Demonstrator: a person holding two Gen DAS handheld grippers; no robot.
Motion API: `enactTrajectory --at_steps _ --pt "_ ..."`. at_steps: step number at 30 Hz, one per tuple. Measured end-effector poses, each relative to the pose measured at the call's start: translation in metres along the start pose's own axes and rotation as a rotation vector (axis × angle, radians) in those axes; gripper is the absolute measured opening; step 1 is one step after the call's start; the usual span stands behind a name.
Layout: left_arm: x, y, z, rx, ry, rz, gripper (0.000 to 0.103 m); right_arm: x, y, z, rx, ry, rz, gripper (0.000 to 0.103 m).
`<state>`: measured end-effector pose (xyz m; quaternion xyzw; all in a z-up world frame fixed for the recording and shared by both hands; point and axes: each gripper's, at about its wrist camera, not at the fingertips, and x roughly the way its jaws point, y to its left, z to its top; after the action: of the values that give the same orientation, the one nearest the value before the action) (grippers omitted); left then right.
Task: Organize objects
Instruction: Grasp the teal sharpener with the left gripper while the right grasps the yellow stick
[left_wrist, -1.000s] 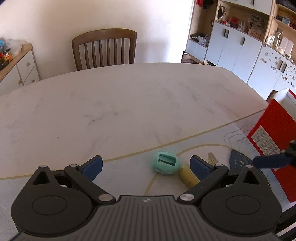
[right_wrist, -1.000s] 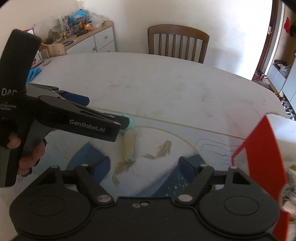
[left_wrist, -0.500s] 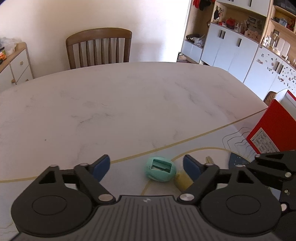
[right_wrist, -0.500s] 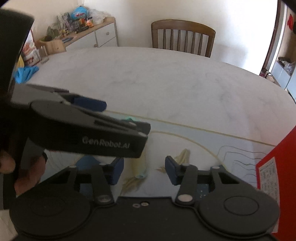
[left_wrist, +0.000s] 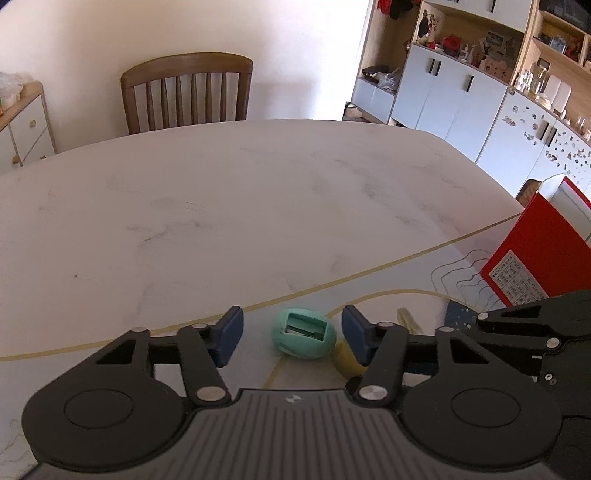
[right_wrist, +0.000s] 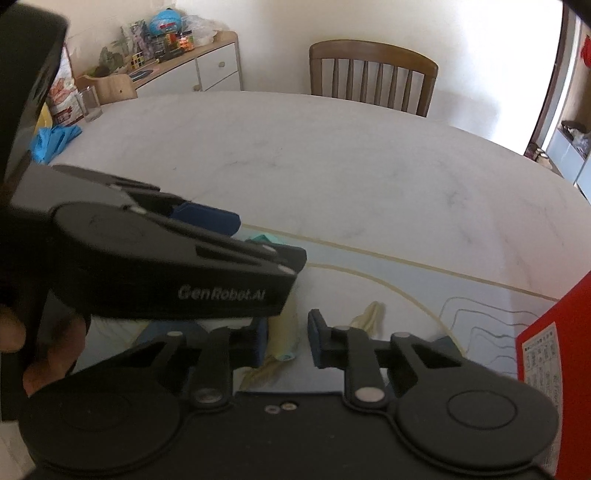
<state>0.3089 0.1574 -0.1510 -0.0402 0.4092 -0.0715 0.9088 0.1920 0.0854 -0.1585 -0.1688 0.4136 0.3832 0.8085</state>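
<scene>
The left gripper (left_wrist: 291, 338) is closing around the teal sharpener (left_wrist: 303, 338), pads not yet touching. Just beside the sharpener, the right gripper (right_wrist: 286, 341) is closing around a pale yellow toy (right_wrist: 282, 328), contact unclear

Smooth marble-look table (left_wrist: 258, 206), matt teal plastic sharpener (left_wrist: 303, 338), slatted wooden chair (left_wrist: 186, 92), glossy red box (left_wrist: 543, 251).

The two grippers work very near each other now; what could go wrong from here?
1. The left gripper is closing around the green sharpener, apparently tilted against the yellow toy; it may slip.
2. The right gripper, closing around that toy beside it, may bump the left.
</scene>
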Motion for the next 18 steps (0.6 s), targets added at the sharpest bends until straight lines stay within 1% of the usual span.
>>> enactTrajectory --at_steps 4,5,6,8,10,11,18 --pt "0.002 -0.001 -0.002 0.004 0.012 -0.007 0.052 -0.005 -0.001 -0.007 -0.023 0.000 -0.019 0.014" --pt "0.003 -0.002 -0.002 0.008 0.014 -0.009 0.051 -0.006 -0.002 -0.008 -0.018 0.001 -0.019 0.014" --pt "0.003 -0.003 -0.003 0.013 0.016 -0.010 0.047 -0.007 -0.003 -0.010 -0.013 0.004 -0.020 0.014" --pt "0.003 -0.005 -0.004 0.020 0.018 -0.004 0.046 -0.009 -0.005 -0.012 -0.004 0.007 -0.027 0.014" --pt "0.004 -0.007 -0.005 0.028 0.019 0.001 0.040 -0.011 -0.007 -0.014 0.007 0.010 -0.032 0.014" --pt "0.004 -0.008 -0.005 0.033 0.020 0.008 0.039 -0.012 -0.008 -0.015 0.015 0.012 -0.033 0.014" --pt "-0.002 -0.015 -0.007 0.060 0.030 0.042 0.039 -0.025 -0.012 -0.019 0.074 0.015 -0.035 0.014"
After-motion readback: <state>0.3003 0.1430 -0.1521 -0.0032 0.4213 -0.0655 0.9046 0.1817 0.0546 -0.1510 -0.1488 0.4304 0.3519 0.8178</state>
